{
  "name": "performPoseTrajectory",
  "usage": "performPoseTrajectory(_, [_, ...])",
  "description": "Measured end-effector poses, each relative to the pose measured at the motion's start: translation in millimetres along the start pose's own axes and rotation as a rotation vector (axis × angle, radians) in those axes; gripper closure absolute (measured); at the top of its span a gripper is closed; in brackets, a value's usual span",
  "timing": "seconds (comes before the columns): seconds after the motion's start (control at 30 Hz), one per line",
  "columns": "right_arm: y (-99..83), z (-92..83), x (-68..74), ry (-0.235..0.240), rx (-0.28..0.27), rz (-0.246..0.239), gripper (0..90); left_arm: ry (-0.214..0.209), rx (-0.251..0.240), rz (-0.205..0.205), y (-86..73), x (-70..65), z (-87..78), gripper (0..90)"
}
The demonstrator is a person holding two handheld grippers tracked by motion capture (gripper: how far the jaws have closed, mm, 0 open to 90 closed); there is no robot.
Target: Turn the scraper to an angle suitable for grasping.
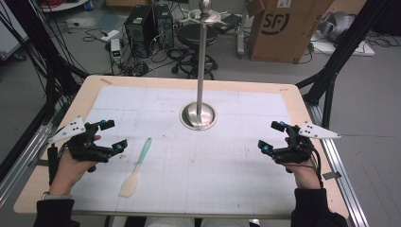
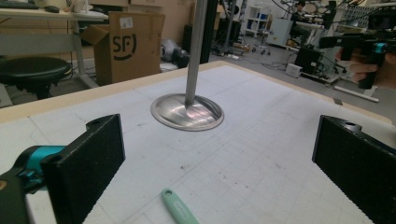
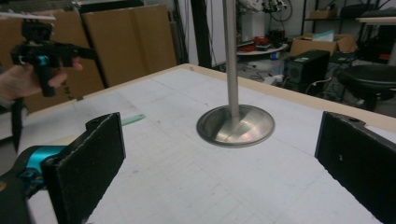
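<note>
Left gripper [image 1: 109, 134] fingers wide open, holding nothing, hovering at bench 9 o'clock. Right gripper [image 1: 272, 136] fingers wide open, empty, at 3 o'clock. Mint-handled cream silicone spatula [image 1: 136, 168] lies flat at 7 o'clock, just beside the left gripper. Steel pole stand [image 1: 199, 115] near centre.

Both grippers black-bodied, teal accents near the jaw mounts. Left gripper [image 1: 109, 135] and right gripper [image 1: 270, 136] each carry a grey triangular plate with dark holes. Jaw pads [image 2: 91, 158] black, textured. Dark sleeves [image 1: 54, 213] at 6 o'clock.
</note>
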State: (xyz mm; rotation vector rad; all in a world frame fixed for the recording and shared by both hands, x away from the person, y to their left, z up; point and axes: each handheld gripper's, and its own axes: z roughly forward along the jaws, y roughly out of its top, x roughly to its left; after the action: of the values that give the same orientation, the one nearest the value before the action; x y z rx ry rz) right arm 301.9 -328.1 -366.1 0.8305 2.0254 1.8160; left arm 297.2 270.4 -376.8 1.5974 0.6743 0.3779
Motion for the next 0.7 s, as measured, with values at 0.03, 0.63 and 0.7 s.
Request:
performPoseTrajectory(0.03, [0.0, 0.0, 0.0, 0.000, 0.000, 0.000, 0.6, -0.002, 0.002, -0.005, -0.6, 0.2, 0.4, 3.0])
performPoseTrajectory(0.63, [-2.2, 1.8, -1.5, 0.026, -0.008, 0.029, 0.6, 0.148, 0.019, 0.027, -17.3, 1.6, 12.4, 34.4])
performPoseTrajectory(0.7, [-2.6, 2.1, -1.6, 0.028, -0.010, 0.031, 0.6, 0.164, 0.028, 0.010, -19.1, 1.5, 13.3, 53.2])
